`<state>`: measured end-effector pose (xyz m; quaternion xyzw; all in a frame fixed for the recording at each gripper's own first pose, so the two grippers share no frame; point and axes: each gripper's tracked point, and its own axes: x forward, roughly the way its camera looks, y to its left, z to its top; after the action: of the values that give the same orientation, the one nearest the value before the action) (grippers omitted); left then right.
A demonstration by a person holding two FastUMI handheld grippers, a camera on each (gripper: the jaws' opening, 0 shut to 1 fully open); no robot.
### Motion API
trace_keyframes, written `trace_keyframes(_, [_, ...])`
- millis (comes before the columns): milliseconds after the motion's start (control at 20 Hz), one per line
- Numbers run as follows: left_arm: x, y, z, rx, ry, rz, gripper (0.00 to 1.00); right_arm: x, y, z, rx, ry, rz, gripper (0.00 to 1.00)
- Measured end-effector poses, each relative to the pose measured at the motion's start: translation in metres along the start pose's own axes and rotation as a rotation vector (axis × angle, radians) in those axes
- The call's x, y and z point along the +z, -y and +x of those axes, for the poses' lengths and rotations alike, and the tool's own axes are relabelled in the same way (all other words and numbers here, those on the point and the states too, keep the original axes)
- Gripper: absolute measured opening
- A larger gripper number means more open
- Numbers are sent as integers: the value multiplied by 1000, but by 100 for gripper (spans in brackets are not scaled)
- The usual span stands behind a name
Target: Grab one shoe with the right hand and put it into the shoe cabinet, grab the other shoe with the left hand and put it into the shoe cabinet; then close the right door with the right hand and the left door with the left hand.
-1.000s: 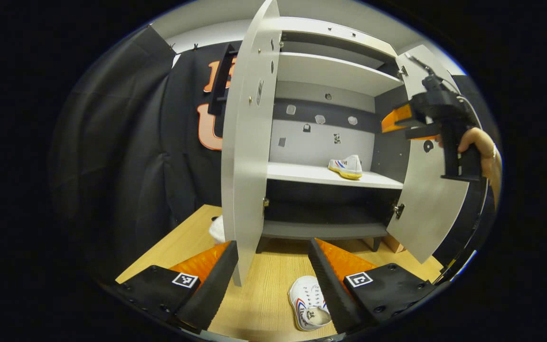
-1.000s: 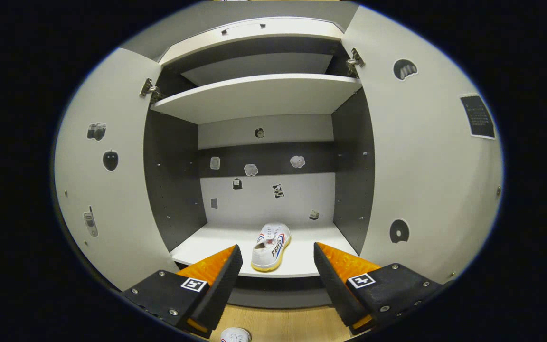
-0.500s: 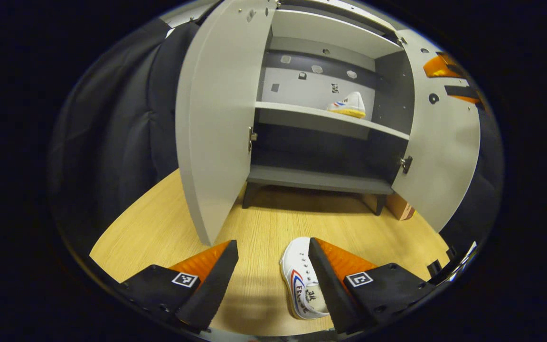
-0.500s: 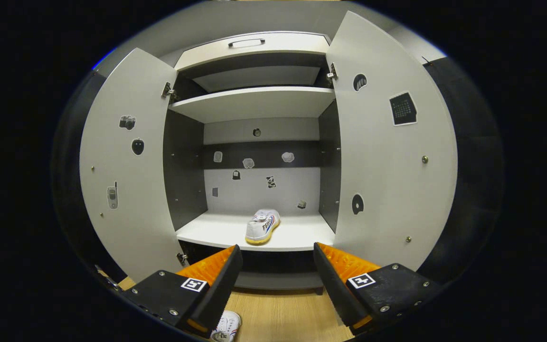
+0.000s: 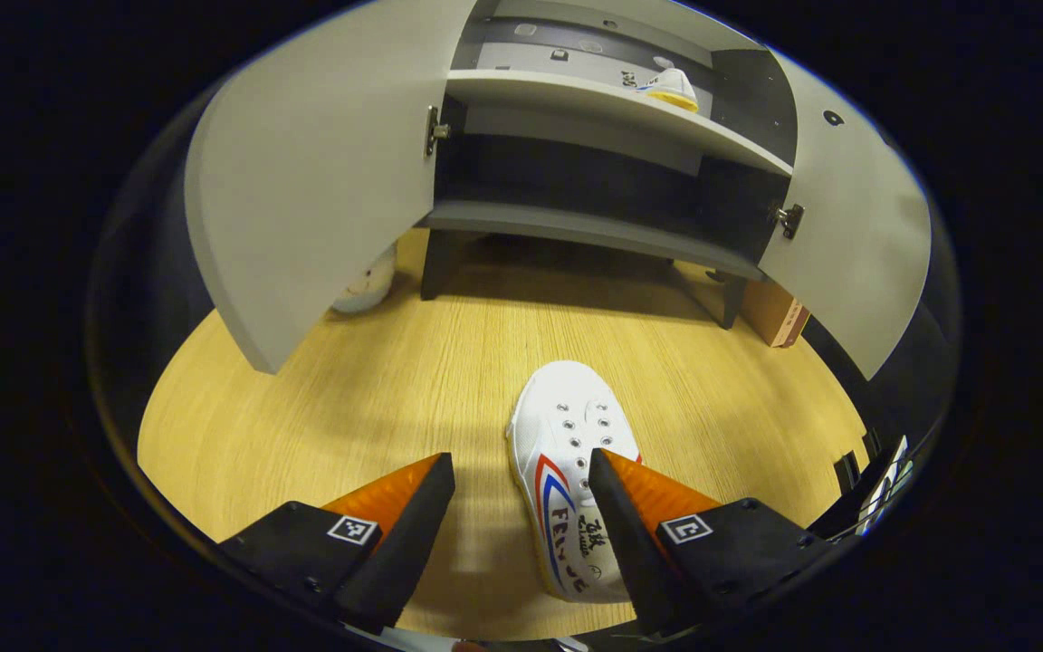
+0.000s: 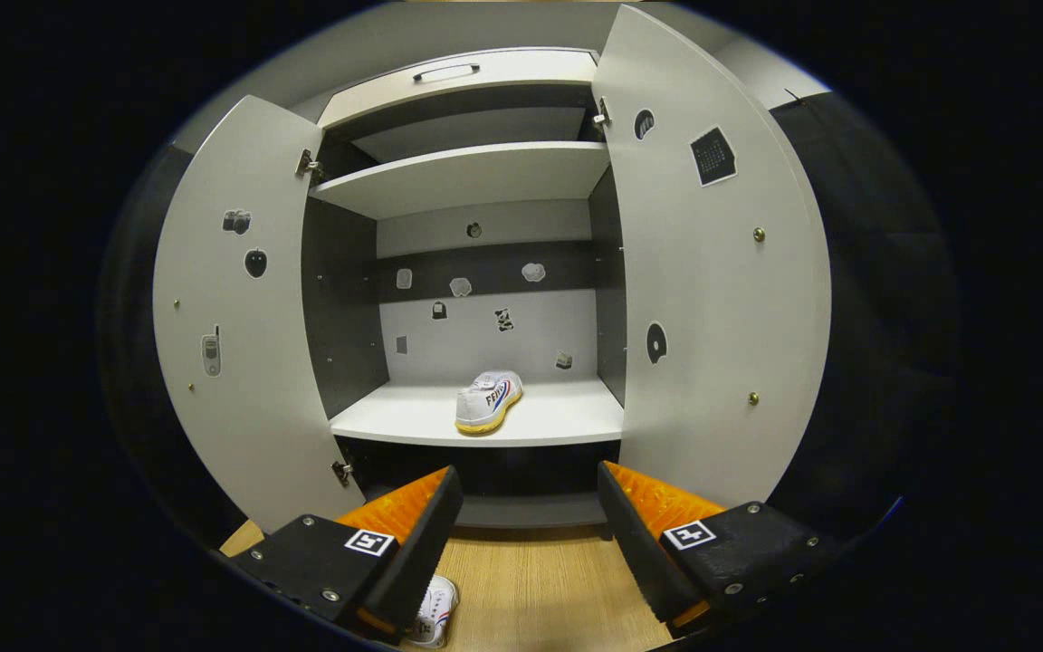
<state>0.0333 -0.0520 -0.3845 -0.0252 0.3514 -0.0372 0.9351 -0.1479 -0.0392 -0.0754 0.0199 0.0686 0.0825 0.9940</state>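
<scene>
Your left gripper [image 5: 521,507] has dropped toward floor sneaker [image 5: 571,471], fingers wide; right gripper [image 6: 529,525] wide, empty, backed from shoe cabinet [image 6: 476,177].

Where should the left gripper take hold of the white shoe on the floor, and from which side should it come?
Probably across the heel end, coming down from above. The shoe on the floor lies upright, toe toward the cabinet, heel nearest the open left gripper. Its sides are narrow enough for the fingers to straddle, though the gripper should shift right first to centre on it.
</scene>
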Motion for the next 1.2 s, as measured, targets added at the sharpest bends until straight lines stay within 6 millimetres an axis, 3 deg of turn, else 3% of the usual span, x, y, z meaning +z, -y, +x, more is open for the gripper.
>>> trace_keyframes(350, [-17,7,11,-24,-112,-6,97,0,5,-2,-5,1,13,93])
trace_keyframes(400, [-19,9,12,-33,-121,-9,100,-1,6,-2,-6,-2,17,93])
trace_keyframes(600, [-28,15,15,-33,-168,-14,71,-4,8,-4,-13,-13,31,92])
trace_keyframes(650, [-31,17,13,-24,-199,-4,47,-4,10,-4,-19,-10,32,92])
trace_keyframes(700, [-32,13,11,-1,-229,8,46,-3,10,-4,-22,-6,32,92])
trace_keyframes(800, [-29,9,12,17,-252,16,35,-1,12,-5,-25,4,24,92])
trace_keyframes(950, [-27,10,13,-8,-261,-25,7,-1,11,-6,-19,11,21,93])
trace_keyframes(1050, [-27,9,16,-12,-269,-26,7,0,12,-7,-14,12,17,93])
trace_keyframes(1200, [-19,6,3,2,-290,-3,7,1,12,-9,-5,15,13,92])
